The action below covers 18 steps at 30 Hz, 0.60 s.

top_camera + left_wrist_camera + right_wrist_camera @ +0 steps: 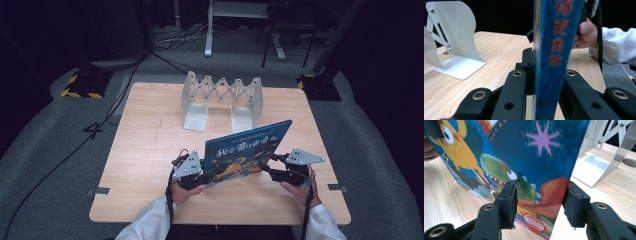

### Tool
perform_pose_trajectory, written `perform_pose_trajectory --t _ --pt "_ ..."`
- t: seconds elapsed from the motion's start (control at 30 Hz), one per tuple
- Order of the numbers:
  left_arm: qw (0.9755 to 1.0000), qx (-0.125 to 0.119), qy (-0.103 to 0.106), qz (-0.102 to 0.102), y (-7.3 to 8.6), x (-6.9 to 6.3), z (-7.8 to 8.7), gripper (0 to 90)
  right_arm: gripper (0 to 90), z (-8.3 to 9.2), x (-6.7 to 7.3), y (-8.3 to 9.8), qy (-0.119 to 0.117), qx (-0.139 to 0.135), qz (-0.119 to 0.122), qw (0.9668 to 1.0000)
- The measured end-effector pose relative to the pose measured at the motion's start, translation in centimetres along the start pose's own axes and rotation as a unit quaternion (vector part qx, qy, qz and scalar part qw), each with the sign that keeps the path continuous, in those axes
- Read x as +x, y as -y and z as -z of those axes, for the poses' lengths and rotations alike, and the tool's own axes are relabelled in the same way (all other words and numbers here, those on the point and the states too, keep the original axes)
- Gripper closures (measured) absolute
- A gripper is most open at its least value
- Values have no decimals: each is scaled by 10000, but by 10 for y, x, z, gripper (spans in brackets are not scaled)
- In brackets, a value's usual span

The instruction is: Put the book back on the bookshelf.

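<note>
Book (248, 150) cover deep blue with yellow and green cartoon monsters, pink star, red lettering on blue spine, bookend rack (221, 100) pale grey, table (145, 150) light wood grain, gripper jaws black

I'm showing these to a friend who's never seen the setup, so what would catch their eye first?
The bright blue picture book, held tilted above the near half of the wooden table. The left gripper is shut on its spine edge, and the right gripper stands open around its corner. Behind it, at the table's far edge, stands a pale accordion-style book rack.
</note>
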<state>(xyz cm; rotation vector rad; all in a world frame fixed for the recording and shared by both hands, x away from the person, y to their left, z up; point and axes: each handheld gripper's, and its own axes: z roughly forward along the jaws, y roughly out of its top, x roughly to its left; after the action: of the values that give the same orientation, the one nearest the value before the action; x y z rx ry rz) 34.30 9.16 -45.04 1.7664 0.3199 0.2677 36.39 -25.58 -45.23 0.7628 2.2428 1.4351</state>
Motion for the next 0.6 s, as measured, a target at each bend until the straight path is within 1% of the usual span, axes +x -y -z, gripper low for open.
perform_pose_trajectory --t 0.03,0.1,0.2,0.33,0.4,0.43,0.5,0.53,0.57,0.6 --pt "10000 -24 -16 39 0 0 -1 808 501 0 0 1 20 2 -24 10000" --pt "10000 4 -81 -19 -1 0 -2 800 499 -1 0 0 79 12 -33 10000" --pt "9999 11 -104 -27 -3 -1 -4 791 499 -1 0 0 51 19 -68 10000" --pt "9999 -1 -85 -58 -4 -1 -4 799 498 -1 0 1 51 -7 -72 10000" --pt "9999 77 15 -100 -7 -2 -5 816 483 -1 1 2 78 -1 -74 9999" --pt "9998 121 0 -134 -9 -4 -6 821 469 -1 1 2 81 21 -76 9999" --pt "9993 257 -93 -269 -13 -6 -7 825 385 -4 1 4 148 205 -70 9997" --pt "9993 257 -93 -269 -13 -6 -7 826 385 -4 1 4 148 205 -70 9997" --pt "9989 313 -147 -331 -15 -7 -7 826 364 -6 1 6 171 317 -48 9993" --pt "9986 348 -195 -360 -16 -8 -6 827 352 -7 2 9 220 489 7 9986"
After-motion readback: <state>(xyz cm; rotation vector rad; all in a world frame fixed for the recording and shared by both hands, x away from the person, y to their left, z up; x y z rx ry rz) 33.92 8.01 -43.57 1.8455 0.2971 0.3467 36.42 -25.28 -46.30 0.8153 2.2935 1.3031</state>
